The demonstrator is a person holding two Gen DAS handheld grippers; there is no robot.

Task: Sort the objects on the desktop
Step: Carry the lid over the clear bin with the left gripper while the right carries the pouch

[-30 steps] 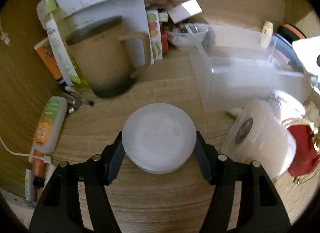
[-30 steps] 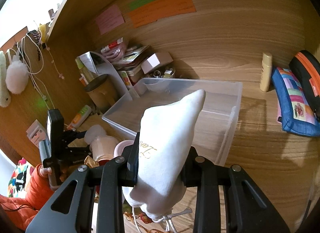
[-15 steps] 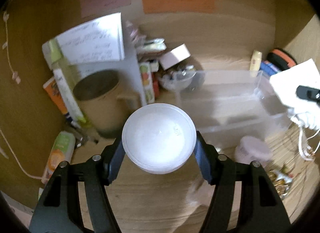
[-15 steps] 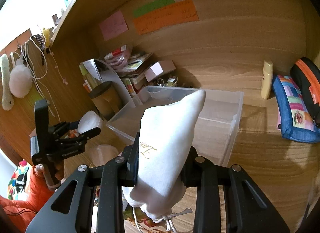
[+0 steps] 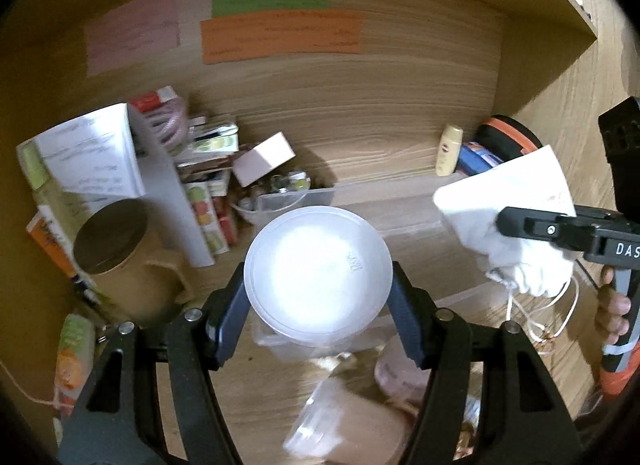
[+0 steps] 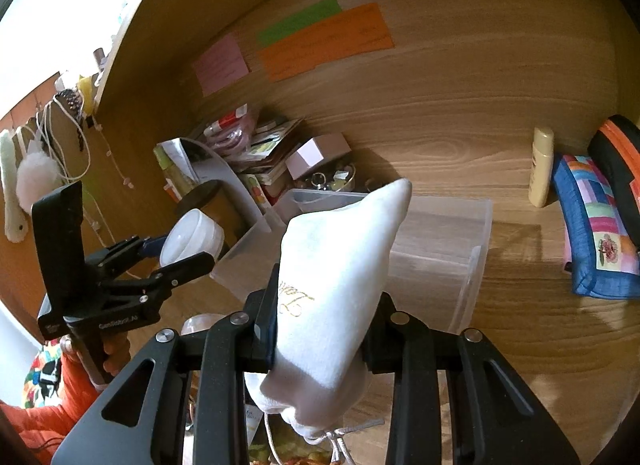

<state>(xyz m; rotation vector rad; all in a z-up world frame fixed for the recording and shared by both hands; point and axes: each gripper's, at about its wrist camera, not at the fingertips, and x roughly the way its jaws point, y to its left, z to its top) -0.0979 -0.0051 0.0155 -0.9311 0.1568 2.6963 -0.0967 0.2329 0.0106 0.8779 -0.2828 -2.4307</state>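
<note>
My left gripper (image 5: pixel 318 289) is shut on a round white plastic jar (image 5: pixel 318 269), held in the air near the left end of the clear plastic bin (image 5: pixel 416 221). The jar (image 6: pixel 192 239) and left gripper (image 6: pixel 176 255) also show in the right wrist view. My right gripper (image 6: pixel 320 317) is shut on a white drawstring pouch (image 6: pixel 340 273) with gold script, held above the desk in front of the bin (image 6: pixel 444 241). The pouch (image 5: pixel 516 217) and right gripper (image 5: pixel 532 221) show at the right of the left wrist view.
A brown lidded mug (image 5: pixel 120 249), papers and boxes (image 5: pixel 200 169) crowd the back left. A yellow tube (image 6: pixel 540 165), a patchwork pouch (image 6: pixel 596 229) and a black-orange case (image 6: pixel 620 153) lie at the right. A pink jar (image 5: pixel 400 373) and a blurred clear item (image 5: pixel 332 421) lie on the desk below the left gripper.
My left gripper has lifted the white jar off the desk and carried it up toward the bin. My right gripper has held the pouch nearly still, edging slightly closer to the bin.
</note>
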